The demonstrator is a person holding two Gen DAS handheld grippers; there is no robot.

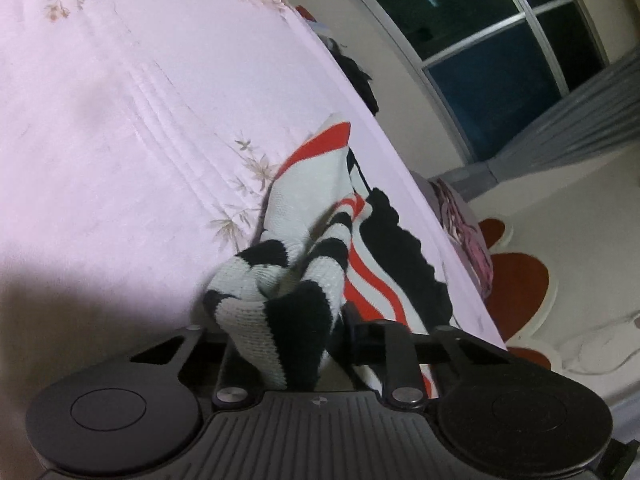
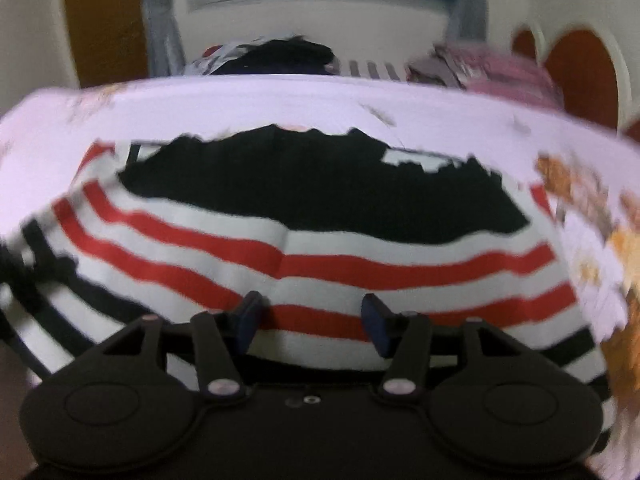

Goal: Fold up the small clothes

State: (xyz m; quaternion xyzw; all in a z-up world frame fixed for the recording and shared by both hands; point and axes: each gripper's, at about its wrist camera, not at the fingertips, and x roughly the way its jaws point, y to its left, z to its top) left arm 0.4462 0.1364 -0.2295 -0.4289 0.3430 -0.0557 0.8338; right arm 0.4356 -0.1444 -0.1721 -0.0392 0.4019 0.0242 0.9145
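A small knit sweater with red, white and black stripes (image 2: 320,248) lies on a pale pink floral bedsheet (image 2: 280,100). In the left wrist view my left gripper (image 1: 292,332) is shut on a bunched fold of the sweater (image 1: 280,288) and holds it lifted off the sheet (image 1: 120,120); the fabric hides the left finger. In the right wrist view my right gripper (image 2: 312,320) is open just above the sweater's lower stripes, its blue pads (image 2: 376,320) apart and holding nothing. That view is blurred.
The bed's far edge runs close behind the sweater. Beyond it are a pile of dark clothes (image 2: 280,56), pink fabric (image 2: 500,68), a window (image 1: 480,40) with grey curtains, and a red and white floor mat (image 1: 516,280).
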